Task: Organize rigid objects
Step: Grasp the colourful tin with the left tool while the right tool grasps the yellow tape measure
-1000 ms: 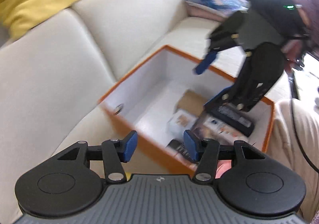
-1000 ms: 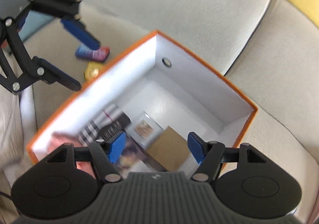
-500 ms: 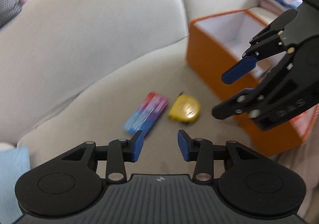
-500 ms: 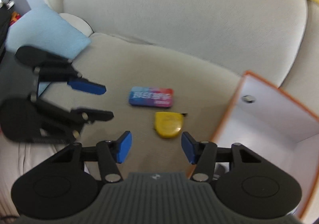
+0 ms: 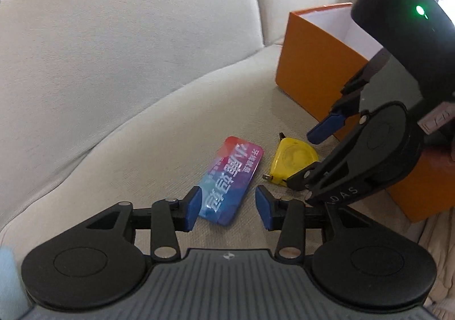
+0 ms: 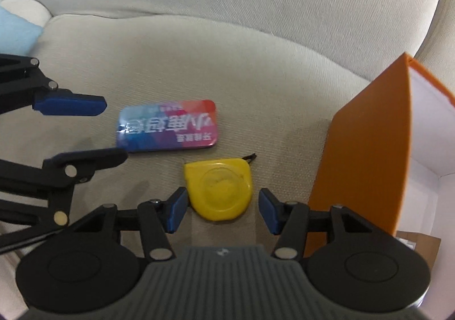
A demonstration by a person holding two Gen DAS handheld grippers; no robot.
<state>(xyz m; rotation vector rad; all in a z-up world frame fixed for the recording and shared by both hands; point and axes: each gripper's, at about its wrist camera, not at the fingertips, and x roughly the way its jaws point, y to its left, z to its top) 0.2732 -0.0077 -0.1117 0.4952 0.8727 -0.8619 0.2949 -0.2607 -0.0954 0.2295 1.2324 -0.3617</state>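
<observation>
A flat blue, pink and red tin point(image 5: 231, 175) with white lettering lies on the beige sofa seat point(image 5: 159, 132). A yellow tape measure point(image 5: 294, 158) lies just right of it. My left gripper point(image 5: 227, 206) hangs low over the tin's near end, its jaws opening and its pads clear of the tin's sides. In the right wrist view my right gripper point(image 6: 223, 209) straddles the tape measure point(image 6: 220, 189), open, with small gaps on both sides. The tin point(image 6: 167, 126) and the left gripper point(image 6: 85, 130) show there too. The right gripper point(image 5: 310, 155) is also seen from the left.
An orange box point(image 5: 312, 69) with a white inside stands on the seat right of the tape measure; its wall point(image 6: 364, 149) is close beside my right finger. A light blue cushion point(image 6: 14, 32) lies at the seat's far left. Sofa backrests rise behind.
Both grippers swung away from above the orange box to the seat beside it and sank. The left now hangs over the tin, the right around the tape measure.
</observation>
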